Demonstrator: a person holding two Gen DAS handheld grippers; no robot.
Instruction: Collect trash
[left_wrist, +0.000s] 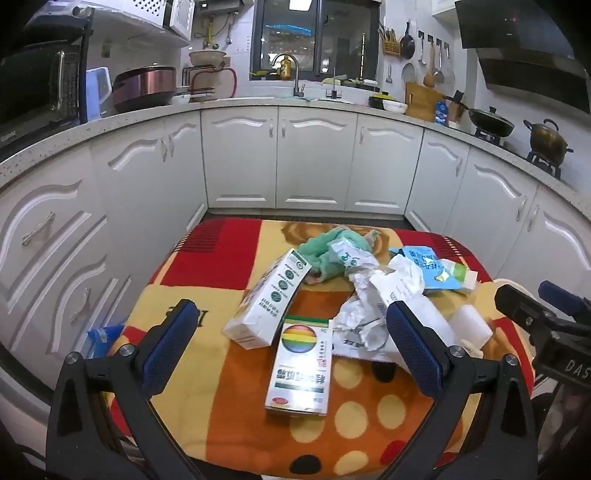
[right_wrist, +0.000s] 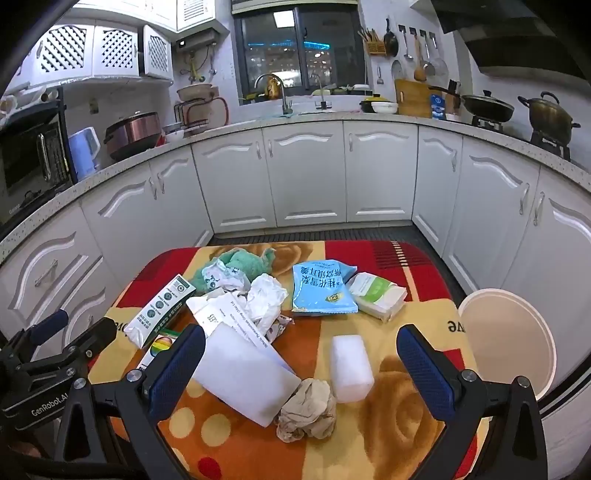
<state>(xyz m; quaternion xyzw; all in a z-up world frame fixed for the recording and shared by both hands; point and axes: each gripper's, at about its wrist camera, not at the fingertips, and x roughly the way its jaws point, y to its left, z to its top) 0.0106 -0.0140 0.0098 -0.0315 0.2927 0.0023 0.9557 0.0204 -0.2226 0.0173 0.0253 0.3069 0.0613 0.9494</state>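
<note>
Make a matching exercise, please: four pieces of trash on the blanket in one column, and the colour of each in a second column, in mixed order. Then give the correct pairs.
Things:
1. snack bag
2. crumpled paper ball
3. foam block
4. cloth

Colours:
A. white
B. green
C. light blue
D. beige-brown

Pairs: 1-C, 2-D, 3-A, 4-B

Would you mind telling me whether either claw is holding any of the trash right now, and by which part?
Nothing is held. The left claw and right claw both hang wide open above the trash on the blanket, pads touching nothing.
</note>
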